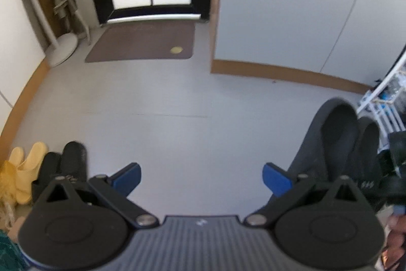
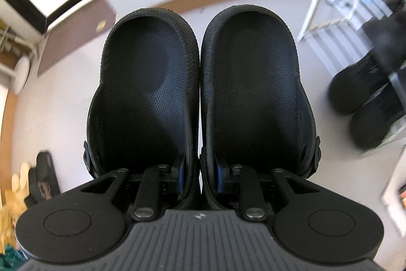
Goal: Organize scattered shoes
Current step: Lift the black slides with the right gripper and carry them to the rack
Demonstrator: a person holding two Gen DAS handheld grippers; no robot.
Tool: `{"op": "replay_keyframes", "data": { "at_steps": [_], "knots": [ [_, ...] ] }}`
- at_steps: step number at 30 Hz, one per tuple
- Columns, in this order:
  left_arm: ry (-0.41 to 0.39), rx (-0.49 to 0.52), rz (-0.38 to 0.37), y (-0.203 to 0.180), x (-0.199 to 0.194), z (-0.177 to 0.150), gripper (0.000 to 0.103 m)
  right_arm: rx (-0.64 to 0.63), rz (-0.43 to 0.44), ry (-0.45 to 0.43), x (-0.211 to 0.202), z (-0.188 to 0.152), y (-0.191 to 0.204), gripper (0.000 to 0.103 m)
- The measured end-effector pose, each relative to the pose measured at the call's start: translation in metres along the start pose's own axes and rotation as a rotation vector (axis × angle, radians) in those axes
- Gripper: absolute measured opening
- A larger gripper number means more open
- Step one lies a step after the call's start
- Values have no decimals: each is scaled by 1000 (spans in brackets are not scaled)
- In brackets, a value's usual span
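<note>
The right gripper (image 2: 199, 178) has its blue fingers (image 2: 180, 175) drawn close together, one dipped inside each of the pair of black clogs (image 2: 149, 83), pinching their two touching inner walls so the pair hangs side by side over the pale floor (image 2: 63, 106). The left gripper (image 1: 201, 178) is spread wide with only bare floor between its pads (image 1: 128, 175). From the left wrist, the clogs sit at about three o'clock, and yellow slippers (image 1: 24, 164) beside black slippers (image 1: 64, 161) lie at nine o'clock by the wall. A brown mat (image 1: 142, 42) lies at twelve o'clock. Two more dark shoes (image 2: 362, 95), blurred, seem to rest by a white rack (image 2: 327, 6) at three o'clock in the right wrist view.
</note>
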State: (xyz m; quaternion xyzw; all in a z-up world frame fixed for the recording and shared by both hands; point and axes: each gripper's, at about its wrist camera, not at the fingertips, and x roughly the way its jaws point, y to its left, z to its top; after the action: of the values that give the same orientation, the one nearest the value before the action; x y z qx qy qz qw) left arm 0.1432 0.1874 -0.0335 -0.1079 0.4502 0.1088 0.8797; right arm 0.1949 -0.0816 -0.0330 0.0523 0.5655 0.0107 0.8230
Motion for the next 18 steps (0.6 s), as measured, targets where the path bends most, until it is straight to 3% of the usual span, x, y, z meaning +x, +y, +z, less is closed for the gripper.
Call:
{"op": "replay_keyframes", "data": {
  "at_steps": [8, 10, 12, 16, 18],
  "knots": [
    [-104, -24, -89, -48, -33, 3, 103, 64, -44, -155, -90, 60, -43, 26],
    [-108, -45, -108, -57, -36, 5, 103, 71, -52, -182, -107, 67, -48, 26],
    [-87, -97, -199, -69, -34, 4, 103, 77, -66, -215, -129, 79, -56, 26],
    [-122, -58, -206, -80, -35, -4, 103, 107, -75, -283, -163, 95, -66, 26],
    [-94, -85, -235, -80, -30, -7, 103, 150, -66, -323, -182, 105, -81, 26]
  ]
}}
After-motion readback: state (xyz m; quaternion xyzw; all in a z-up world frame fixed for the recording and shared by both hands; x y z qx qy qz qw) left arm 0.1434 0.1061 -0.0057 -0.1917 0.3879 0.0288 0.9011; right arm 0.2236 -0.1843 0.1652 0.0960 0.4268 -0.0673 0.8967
